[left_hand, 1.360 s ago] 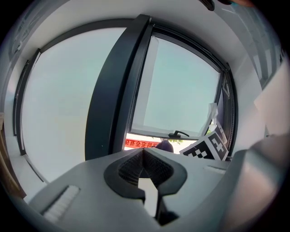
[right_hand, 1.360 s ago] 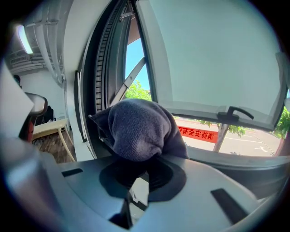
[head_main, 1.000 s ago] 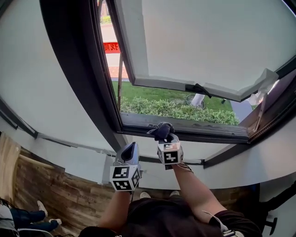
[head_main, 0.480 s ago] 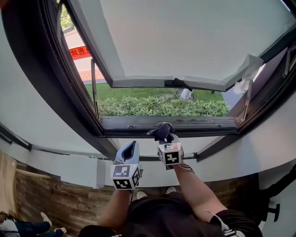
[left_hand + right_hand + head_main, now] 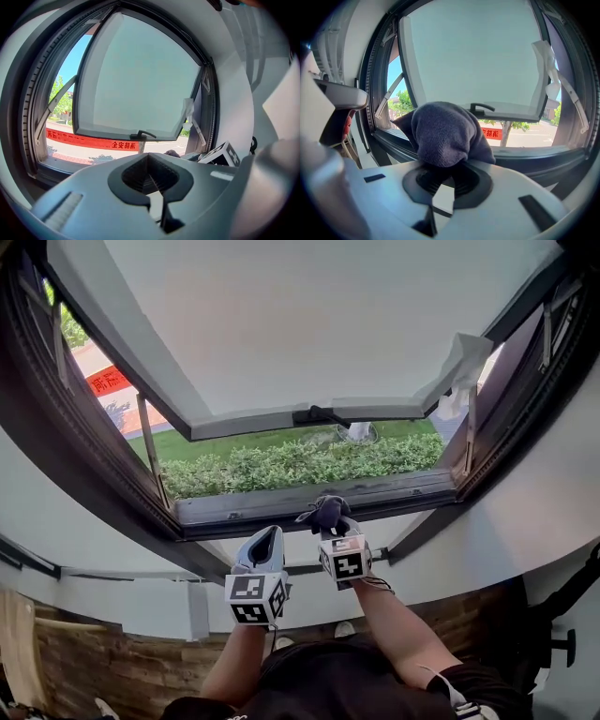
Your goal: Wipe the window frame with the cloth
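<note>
**One cloth [image 5: 443,131] pinched at the lower rail**

The right gripper's [image 5: 440,180] jaws are closed on a dark grey cloth. The fabric bunches up out of them in a rounded lump that fills the centre of the right gripper view. In the head view the right gripper [image 5: 330,523] sits just below the middle of the picture, with the cloth [image 5: 325,511] at its tip. There the cloth overlaps the near edge of the window frame [image 5: 234,508], on its dark bottom rail. Whether the fabric actually presses on the rail cannot be told.

The left gripper's [image 5: 151,177] jaws are drawn together with nothing between them. In the head view the left gripper [image 5: 265,538] is just left of the right one and slightly lower. It is short of the rail and apart from the cloth.

Both forearms run down to the bottom edge of the head view.

Beyond the rail the sash swings outward from the top, and its frosted pane fills the upper half of the picture. A dark handle [image 5: 314,414] sits on the sash's lower edge. A crumpled white scrap [image 5: 461,360] hangs at the sash's right corner, in the upper right.

Through the gap show a green hedge [image 5: 300,463] and, at the upper left, a red banner [image 5: 108,381]. Wood-pattern floor [image 5: 122,671] lies at the lower left.
</note>
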Demonstrator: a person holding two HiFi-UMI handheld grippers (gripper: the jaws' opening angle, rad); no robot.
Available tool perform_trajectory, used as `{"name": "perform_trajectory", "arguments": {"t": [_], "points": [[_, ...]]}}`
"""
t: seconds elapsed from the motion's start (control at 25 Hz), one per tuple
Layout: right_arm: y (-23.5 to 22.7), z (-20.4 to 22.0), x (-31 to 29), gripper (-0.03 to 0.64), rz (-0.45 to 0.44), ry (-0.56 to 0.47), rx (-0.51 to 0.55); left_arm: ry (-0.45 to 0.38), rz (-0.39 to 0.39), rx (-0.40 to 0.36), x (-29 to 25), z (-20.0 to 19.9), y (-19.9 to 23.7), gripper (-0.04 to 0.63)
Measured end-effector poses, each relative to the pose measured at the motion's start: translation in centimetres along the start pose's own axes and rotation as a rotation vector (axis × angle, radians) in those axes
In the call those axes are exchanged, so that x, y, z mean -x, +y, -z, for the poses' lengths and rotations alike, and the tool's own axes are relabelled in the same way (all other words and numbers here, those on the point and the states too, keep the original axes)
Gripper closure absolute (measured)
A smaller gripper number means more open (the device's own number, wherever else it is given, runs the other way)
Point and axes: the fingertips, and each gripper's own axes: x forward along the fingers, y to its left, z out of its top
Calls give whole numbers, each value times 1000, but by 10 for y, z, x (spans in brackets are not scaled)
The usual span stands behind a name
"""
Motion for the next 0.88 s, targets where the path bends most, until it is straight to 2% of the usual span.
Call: {"name": "perform_trajectory", "arguments": {"t": [0.68, 0.88], "points": [[-67, 10, 21, 583, 94, 16, -74, 24, 90, -33, -46, -2, -53, 586], [-102, 15, 32, 583, 153, 4, -104, 27, 102, -40, -55, -2, -63, 587]]}}
